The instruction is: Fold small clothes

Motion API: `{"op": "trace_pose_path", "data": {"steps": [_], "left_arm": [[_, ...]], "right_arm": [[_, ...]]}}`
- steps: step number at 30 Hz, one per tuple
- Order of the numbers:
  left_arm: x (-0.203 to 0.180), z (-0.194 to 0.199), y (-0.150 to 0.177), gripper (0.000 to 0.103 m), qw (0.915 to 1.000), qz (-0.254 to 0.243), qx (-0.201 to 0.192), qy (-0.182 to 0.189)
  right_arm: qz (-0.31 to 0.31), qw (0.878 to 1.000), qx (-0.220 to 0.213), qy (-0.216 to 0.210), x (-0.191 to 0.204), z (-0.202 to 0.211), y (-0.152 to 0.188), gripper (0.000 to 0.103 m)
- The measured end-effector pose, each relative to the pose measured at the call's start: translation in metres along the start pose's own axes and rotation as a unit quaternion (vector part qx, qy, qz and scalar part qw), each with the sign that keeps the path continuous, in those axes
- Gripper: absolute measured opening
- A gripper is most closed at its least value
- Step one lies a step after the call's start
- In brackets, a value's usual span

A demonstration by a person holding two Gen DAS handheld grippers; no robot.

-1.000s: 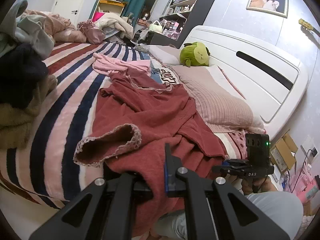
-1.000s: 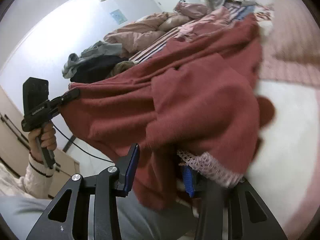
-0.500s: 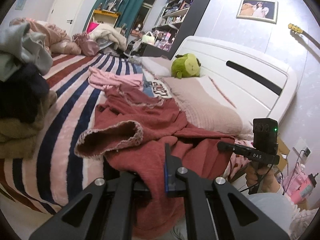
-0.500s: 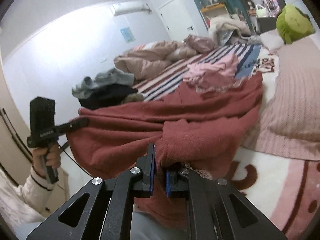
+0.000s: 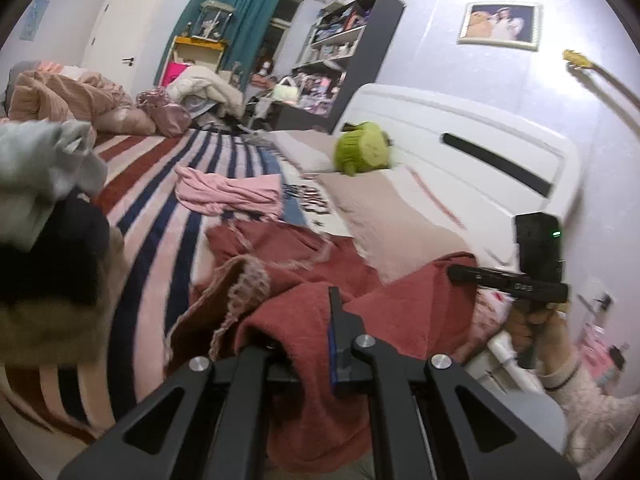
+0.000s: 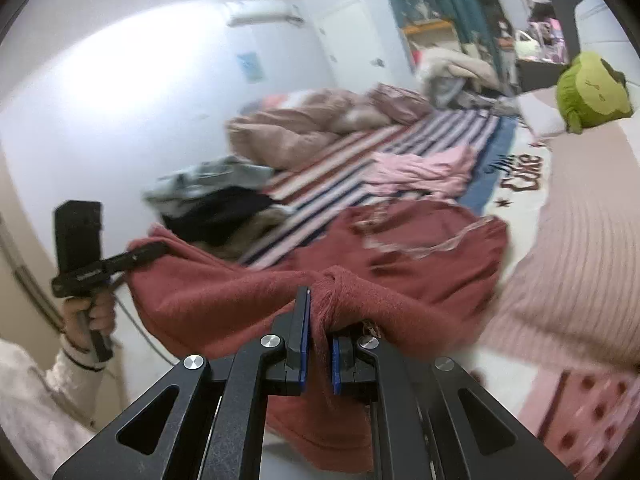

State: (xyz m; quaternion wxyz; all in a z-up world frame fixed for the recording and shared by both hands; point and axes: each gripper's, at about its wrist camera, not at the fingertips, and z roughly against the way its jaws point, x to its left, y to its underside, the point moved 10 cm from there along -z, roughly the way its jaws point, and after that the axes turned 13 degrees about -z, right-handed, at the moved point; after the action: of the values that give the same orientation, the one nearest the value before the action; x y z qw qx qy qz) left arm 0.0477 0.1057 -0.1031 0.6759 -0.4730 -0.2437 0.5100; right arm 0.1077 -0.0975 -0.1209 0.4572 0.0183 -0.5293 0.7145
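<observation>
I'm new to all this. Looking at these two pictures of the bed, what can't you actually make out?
- Left gripper, left view: one finger is buried under the red garment.
- Red garment's lower part, right view: cut off behind the right gripper.
- Clothes pile, left view: blurred and cut by the left edge.
- Shelf items: too small to tell.

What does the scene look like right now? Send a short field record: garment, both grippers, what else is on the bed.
garment: red knit top, near edge raised, far part lying on the striped blanket
left gripper: shut on one corner of the top
right gripper: shut on a bunched fold of the top
other clothes: pink garment beyond the top; mixed pile on the left
also on bed: green plush toy, ribbed pillow
</observation>
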Motion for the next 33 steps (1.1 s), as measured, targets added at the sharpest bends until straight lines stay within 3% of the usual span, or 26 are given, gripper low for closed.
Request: {"op": "trace_pose_path", "data": {"steps": [6, 10, 13, 14, 17, 19, 21, 26, 28, 30, 31, 32, 33], "left_arm": [[0.065, -0.137, -0.032, 0.005, 0.9980, 0.008, 0.061, -0.012], [0.102, -0.225, -0.025, 0.009, 0.9926, 0.007, 0.120, -0.014], [0.118, -0.275, -0.001, 0.029, 0.9855, 0.012, 0.169, -0.001], [0.119, -0.287, 0.010, 0.042, 0.9821, 0.014, 0.188, 0.012], [0.107, -0.287, 0.022, 0.056, 0.9806, -0.013, 0.193, 0.030], [0.101, -0.270, 0.017, 0.066, 0.9820, -0.035, 0.183, 0.027], [0.095, -0.245, 0.008, 0.072, 0.9843, -0.054, 0.166, 0.028], [0.073, -0.197, 0.005, 0.082, 0.9798, -0.122, 0.157, 0.022], [0.061, -0.195, 0.019, 0.082, 0.9734, -0.141, 0.176, 0.040], [0.058, -0.200, 0.033, 0.081, 0.9693, -0.142, 0.198, 0.035], [0.060, -0.203, 0.040, 0.078, 0.9689, -0.134, 0.206, 0.029], [0.061, -0.203, 0.044, 0.063, 0.9698, -0.124, 0.208, 0.026], [0.063, -0.204, 0.047, 0.048, 0.9712, -0.107, 0.211, 0.030]], "right_arm": [[-0.044, 0.993, 0.059, 0.087, -0.088, -0.081, -0.063, 0.003], [-0.066, 0.985, 0.092, 0.131, -0.147, -0.128, -0.079, 0.003], [-0.077, 0.979, 0.125, 0.142, -0.176, -0.154, -0.072, 0.004], [-0.081, 0.977, 0.141, 0.141, -0.184, -0.162, -0.066, 0.005], [-0.075, 0.975, 0.159, 0.136, -0.187, -0.163, -0.055, 0.022], [-0.055, 0.978, 0.153, 0.129, -0.178, -0.148, -0.053, 0.054], [-0.028, 0.980, 0.132, 0.147, -0.168, -0.124, -0.053, 0.072], [0.068, 0.980, 0.110, 0.149, -0.122, -0.091, -0.042, 0.071], [0.105, 0.974, 0.118, 0.161, -0.111, -0.094, -0.031, 0.071], [0.135, 0.963, 0.140, 0.187, -0.110, -0.108, -0.015, 0.069], [0.142, 0.958, 0.147, 0.200, -0.113, -0.115, -0.009, 0.067], [0.156, 0.948, 0.147, 0.235, -0.121, -0.122, -0.007, 0.066], [0.173, 0.939, 0.133, 0.264, -0.127, -0.124, -0.009, 0.056]]}}
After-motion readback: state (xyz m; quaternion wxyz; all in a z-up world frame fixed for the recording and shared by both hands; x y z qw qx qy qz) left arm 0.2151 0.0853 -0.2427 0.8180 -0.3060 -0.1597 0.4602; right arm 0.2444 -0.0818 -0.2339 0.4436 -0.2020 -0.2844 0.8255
